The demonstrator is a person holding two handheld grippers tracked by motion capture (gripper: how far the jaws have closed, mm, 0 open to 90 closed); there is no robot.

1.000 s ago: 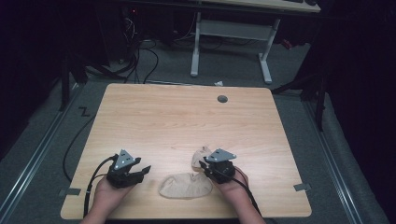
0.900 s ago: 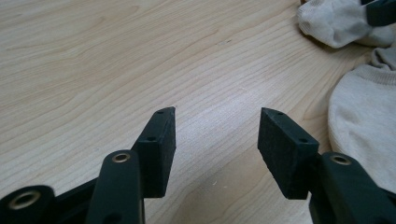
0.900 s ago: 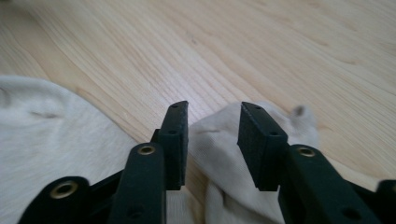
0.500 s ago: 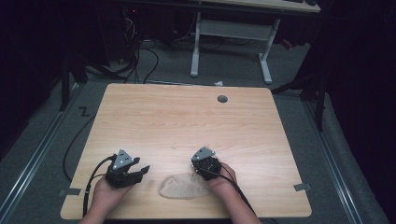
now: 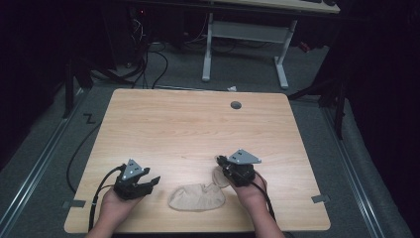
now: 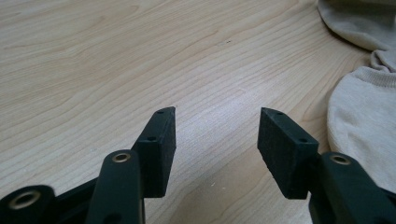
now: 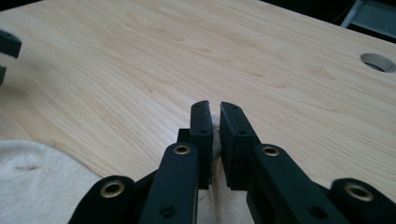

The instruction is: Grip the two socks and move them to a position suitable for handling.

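Two grippers at the near table edge, one beige sock [image 5: 197, 197] between them; the sock lies flat near the front edge of the wooden table [image 5: 188, 129], its upper part drawn up toward the right gripper [image 5: 221, 162]; right jaws nearly closed, a thin fold of pale fabric pinched between the pads in the right gripper view, sock body [image 7: 37, 182] slack at lower left; left gripper [image 5: 153, 181] sits apart from the sock, jaws spread wide and holding nothing, bare wood between the pads [image 6: 164, 135], sock edge [image 6: 359, 112] off to one side.

Risk, as judgement: the pinch looks shallow; a quick lift or pull could slip the fabric free, or drag the whole sock along the wood and bunch it; the left gripper is too far off to steady the toe end.

Pose: both hands low, forearms entering from the near edge; right hand [image 5: 250, 191] angled inward and forward, grey plate up; left hand [image 5: 116, 206] resting low, gripper aimed right toward the sock; farther off, a cable hole [image 5: 236, 105] near the far edge.
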